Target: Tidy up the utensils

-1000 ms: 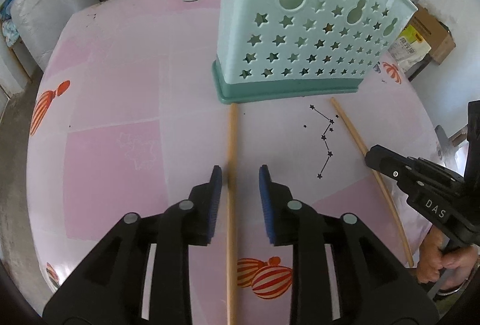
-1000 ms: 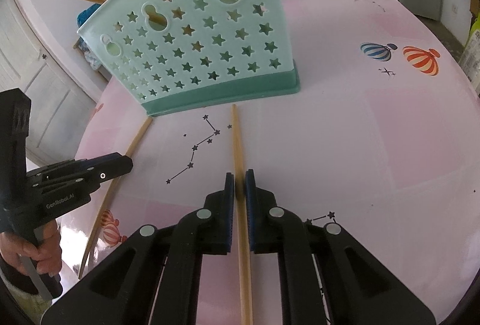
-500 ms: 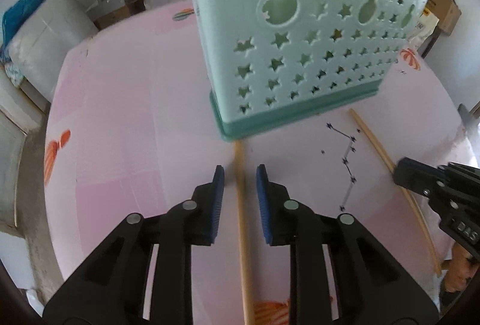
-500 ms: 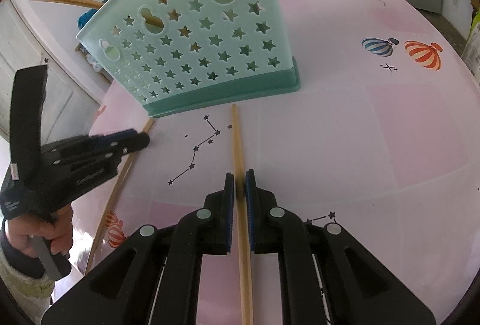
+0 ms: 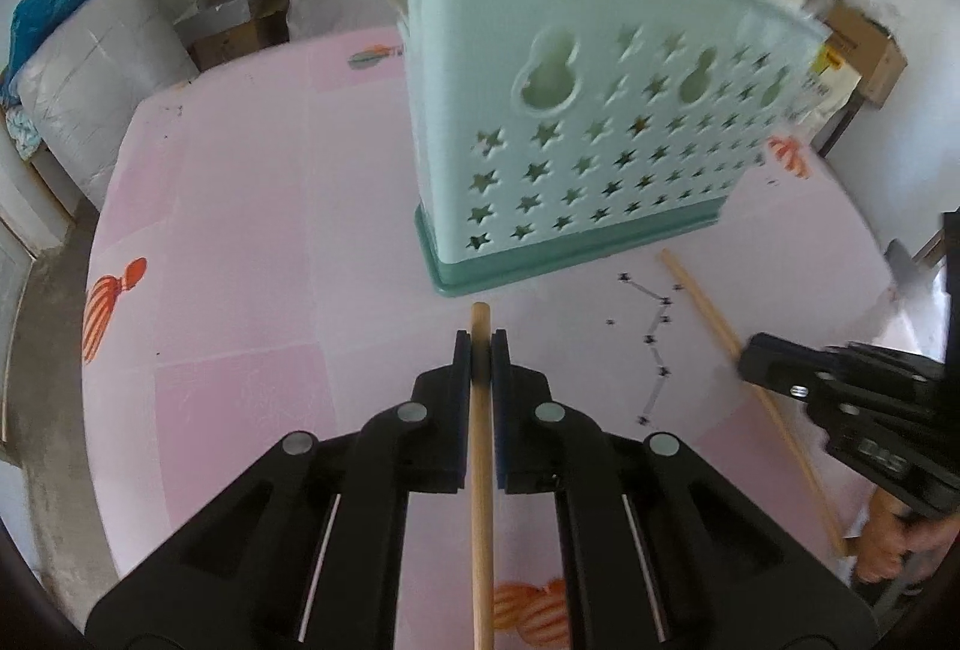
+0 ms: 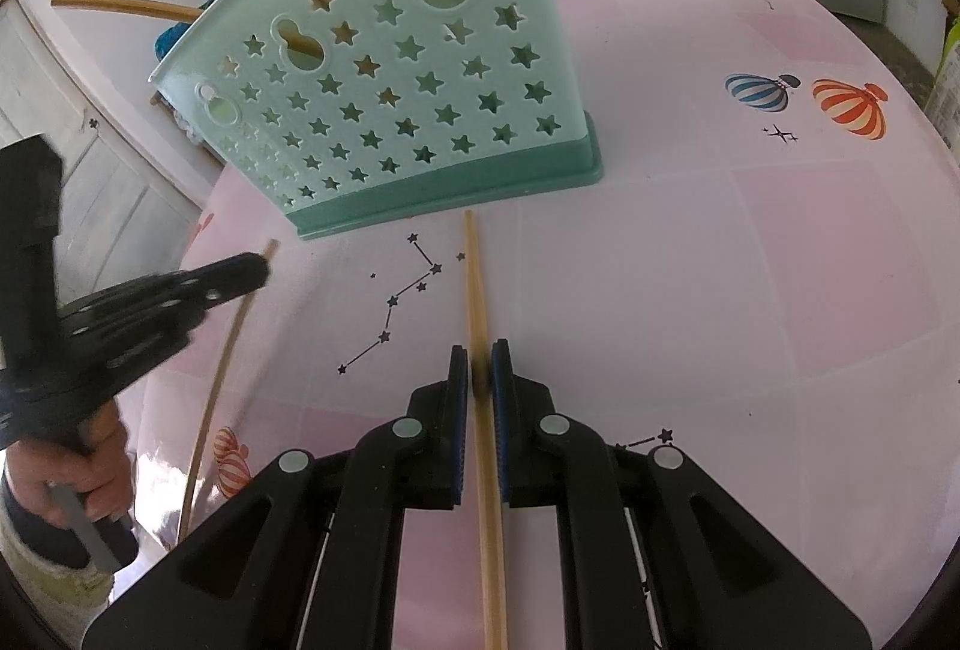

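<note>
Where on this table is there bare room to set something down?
Bare: the table left of the holder, and right of it toward the balloon prints. Crowded: in front of the holder, where both chopsticks lie.

Matt wooden chopsticks — smooth plastic holder — glossy printed tablecloth.

We see a round table under a pale pink cloth printed with balloons and star lines. On it stands a mint holder with star cut-outs — upright, near the middle. Two chopsticks lie before it on the cloth — one pointing at its base, the other off to the side.
</note>
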